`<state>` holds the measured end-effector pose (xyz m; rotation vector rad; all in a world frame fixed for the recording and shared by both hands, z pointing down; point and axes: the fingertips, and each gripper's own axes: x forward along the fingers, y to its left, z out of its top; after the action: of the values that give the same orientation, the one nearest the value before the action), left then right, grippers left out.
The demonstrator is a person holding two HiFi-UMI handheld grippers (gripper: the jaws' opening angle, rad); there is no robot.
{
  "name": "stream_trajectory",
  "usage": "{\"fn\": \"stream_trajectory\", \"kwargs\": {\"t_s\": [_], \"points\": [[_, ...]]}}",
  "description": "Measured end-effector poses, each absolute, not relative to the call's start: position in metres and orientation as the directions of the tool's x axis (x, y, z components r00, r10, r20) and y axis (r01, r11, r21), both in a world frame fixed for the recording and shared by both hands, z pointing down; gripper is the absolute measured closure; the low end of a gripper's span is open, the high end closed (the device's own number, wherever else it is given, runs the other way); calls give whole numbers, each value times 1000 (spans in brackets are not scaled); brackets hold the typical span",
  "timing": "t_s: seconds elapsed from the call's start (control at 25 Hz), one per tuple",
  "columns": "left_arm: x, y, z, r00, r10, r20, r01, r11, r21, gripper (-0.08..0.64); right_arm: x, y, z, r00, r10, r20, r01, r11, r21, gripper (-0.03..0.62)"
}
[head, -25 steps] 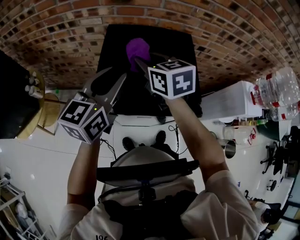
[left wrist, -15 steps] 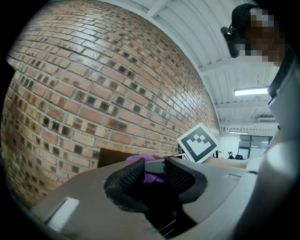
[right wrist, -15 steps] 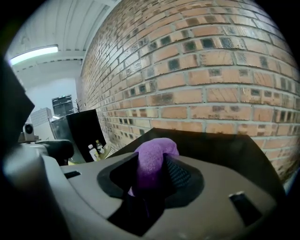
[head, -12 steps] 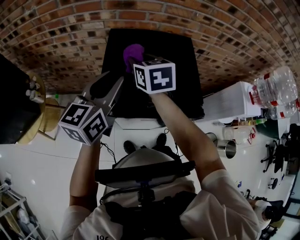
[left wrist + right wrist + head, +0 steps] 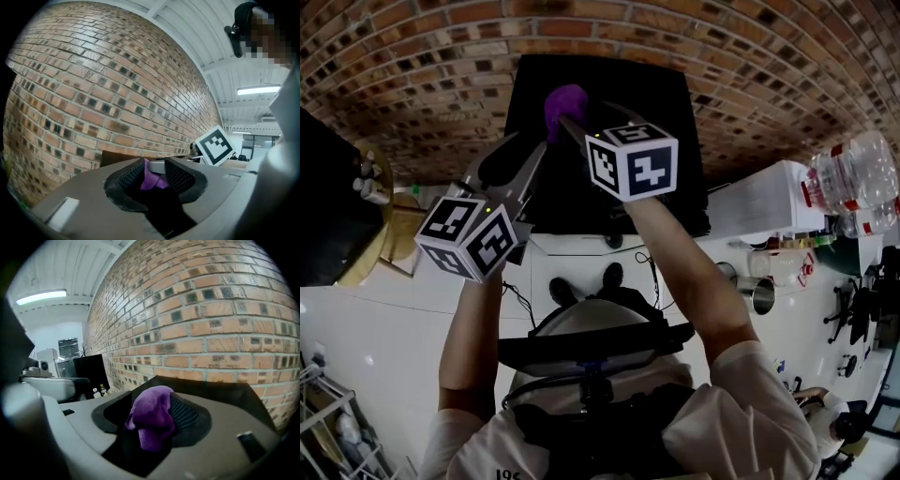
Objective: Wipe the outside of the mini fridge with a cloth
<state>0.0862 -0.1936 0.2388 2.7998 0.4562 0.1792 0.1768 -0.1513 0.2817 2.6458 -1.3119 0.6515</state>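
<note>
**A:** Which way is the cloth from the grippers right now? I'm trying to work out which hand ends up doing the wiping.

**B:** The purple cloth (image 5: pixel 565 101) is right at the tip of the right gripper (image 5: pixel 581 120). In the head view it's over the far left part of the black mini fridge (image 5: pixel 661 112). The fridge sits dead ahead of the person, up against the brick wall (image 5: pixel 412 84). The left gripper (image 5: pixel 530 148) is just beside it, off to the left and a bit short of the cloth, so the right one is clearly nearer.

**A:** Is the right one actually gripping it though?

**B:** Nope. Its jaws have just been opening and they're wide apart now. The cloth is between them, wadded up and leaning on one ribbed pad, with a clear gap to the other, so nothing is squeezing it. I can't tell if it's resting on the fridge or just clinging to that pad.

**A:** And the left?

**B:** Its jaws are apart too, with nothing pinched. In its own view, the cloth and a bit of the right gripper's jaw only show through the gap, further out.

**A:** So what's the call?

**B:** It's a crumpled lump with no real long axis, so I'd guess approach angle barely matters. The right gripper would just have to close on it again, then drag it across the panel ahead.
</note>
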Motion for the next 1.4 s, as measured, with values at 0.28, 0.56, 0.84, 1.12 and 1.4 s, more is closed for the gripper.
{"fn": "stream_trajectory", "kwargs": {"t_s": [0.28, 0.56, 0.84, 1.12, 1.4], "points": [[128, -168, 245, 933, 301, 197, 253, -938, 235, 265, 186, -83, 252, 586, -742, 326, -775, -631, -42, 321], [178, -152, 273, 903, 194, 382, 185, -981, 60, 259, 200, -68, 247, 564, -775, 286, -803, -595, -29, 321], [189, -166, 306, 866, 72, 494, 87, -996, -6, 284, 206, -69, 247, 495, -828, 264, -848, -527, -63, 321], [192, -175, 314, 853, 26, 522, 56, -997, -43, 402, 199, -82, 258, 427, -861, 275, -884, -461, -72, 321], [190, -184, 306, 884, 14, 467, 17, -1000, -1, 451, 190, -91, 269, 365, -883, 295, -910, -405, -86, 331]]}}
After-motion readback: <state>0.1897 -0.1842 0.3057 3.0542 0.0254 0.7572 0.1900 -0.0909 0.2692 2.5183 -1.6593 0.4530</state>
